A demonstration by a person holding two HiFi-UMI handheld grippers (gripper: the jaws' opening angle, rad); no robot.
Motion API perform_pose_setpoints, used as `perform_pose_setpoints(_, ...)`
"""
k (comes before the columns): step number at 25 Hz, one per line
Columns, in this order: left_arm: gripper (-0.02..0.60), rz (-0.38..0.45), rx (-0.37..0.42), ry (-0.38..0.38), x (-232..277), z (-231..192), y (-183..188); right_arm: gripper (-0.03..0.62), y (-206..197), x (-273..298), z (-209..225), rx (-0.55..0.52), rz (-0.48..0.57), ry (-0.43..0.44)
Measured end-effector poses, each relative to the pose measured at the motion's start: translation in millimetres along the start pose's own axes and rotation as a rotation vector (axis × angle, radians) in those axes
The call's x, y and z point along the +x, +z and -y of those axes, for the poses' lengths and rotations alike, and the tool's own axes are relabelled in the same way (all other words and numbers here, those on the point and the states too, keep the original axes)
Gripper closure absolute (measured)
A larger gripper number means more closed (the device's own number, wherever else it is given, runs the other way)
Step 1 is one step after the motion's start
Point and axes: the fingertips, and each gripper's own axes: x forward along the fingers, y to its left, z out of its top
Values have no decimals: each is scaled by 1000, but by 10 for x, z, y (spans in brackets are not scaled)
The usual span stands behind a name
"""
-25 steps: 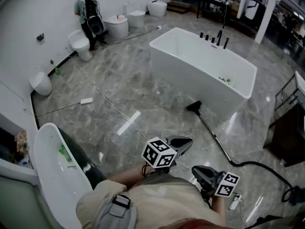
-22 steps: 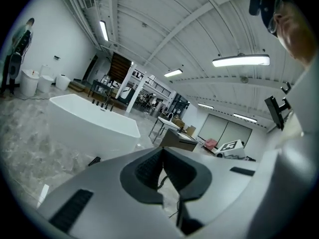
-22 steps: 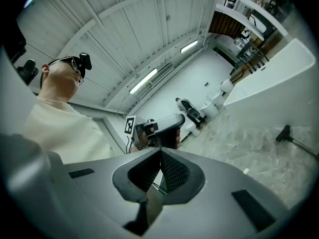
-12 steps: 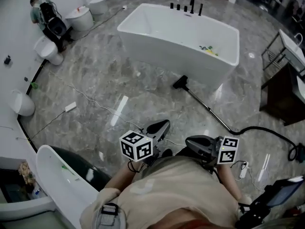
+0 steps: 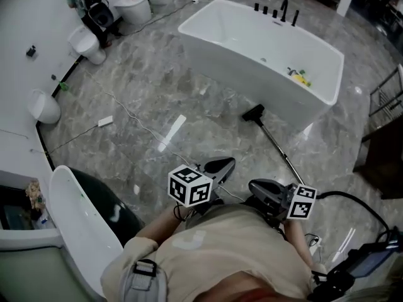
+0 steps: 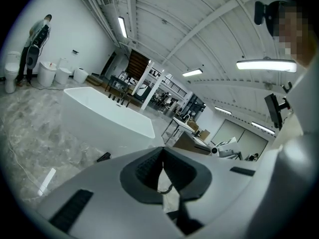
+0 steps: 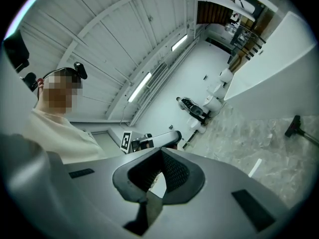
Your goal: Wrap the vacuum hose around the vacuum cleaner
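Presently, left gripper [image 5: 228,163] and right gripper [image 5: 253,185] are both empty, jaws fully closed. Vacuum hose [image 5: 345,195] lies on the floor, off the bathtub's [image 5: 252,80] right end. Recommend opening jaws first, then taking hose near the wand [image 5: 277,146]

no text, brand or number reads in any view; only black-and-white square markers show, on the left cube [image 5: 191,186] and right cube [image 5: 301,202], lower centre.

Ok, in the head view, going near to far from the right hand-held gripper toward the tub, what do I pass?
The right hand-held gripper → wand → floor head → bathtub.
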Motion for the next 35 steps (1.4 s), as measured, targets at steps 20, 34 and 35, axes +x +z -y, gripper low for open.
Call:
perform_pose_setpoints(20,575,-182,197,45,2990,1432,723,589,1567,-2588,1065,11,115,51)
perform_pose_setpoints(34,575,-314,112,-75,3826,1184,715,589,1818,-3024,1443,-50,248,-105)
perform_pose_setpoints(35,575,-326,106,-81,3874,1080,708,589,1837,-3009,1489,-49,255,-129)
